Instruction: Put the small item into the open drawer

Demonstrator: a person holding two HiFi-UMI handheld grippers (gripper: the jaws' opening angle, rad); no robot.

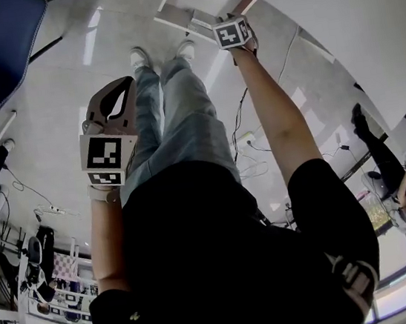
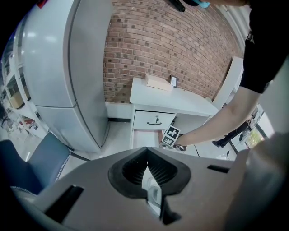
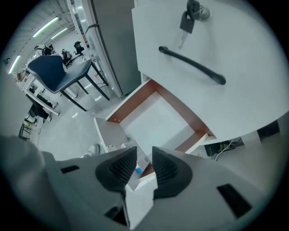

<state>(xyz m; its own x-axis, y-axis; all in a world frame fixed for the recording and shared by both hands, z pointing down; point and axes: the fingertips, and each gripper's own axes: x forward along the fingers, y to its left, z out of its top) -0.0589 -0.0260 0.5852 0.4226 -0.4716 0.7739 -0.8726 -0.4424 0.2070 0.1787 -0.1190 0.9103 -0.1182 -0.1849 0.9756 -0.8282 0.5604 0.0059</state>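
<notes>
**A:** Where's the item (image 3: 141,163)?

**B:** In the open drawer (image 3: 131,100), it seems, at the end nearest the person and close to the brown side wall. It's pale, with a barcode and a blue bit. It's too small to say more.

**A:** And the right gripper (image 3: 143,151)?

**B:** It points steeply down over that end. Its jaws stand apart with a clear gap, and the item shows through the gap. The pads (image 3: 119,169) don't look to be pressing on it.

**A:** The left gripper (image 2: 146,151)?

**B:** It's up by the person's left leg (image 1: 147,113), well apart from the drawer. Its jaws meet at the tips, with nothing between them.

**A:** What's around the drawer?

**B:** It's pulled out under the white counter (image 2: 180,100). Above it is a closed drawer front (image 3: 235,54) with a dark handle (image 3: 192,66) and a key (image 3: 186,21) hanging at the lock. A flat box (image 2: 158,82) lies on the counter by the brick wall (image 2: 180,45). A blue chair (image 3: 58,72) stands off to the side.
</notes>
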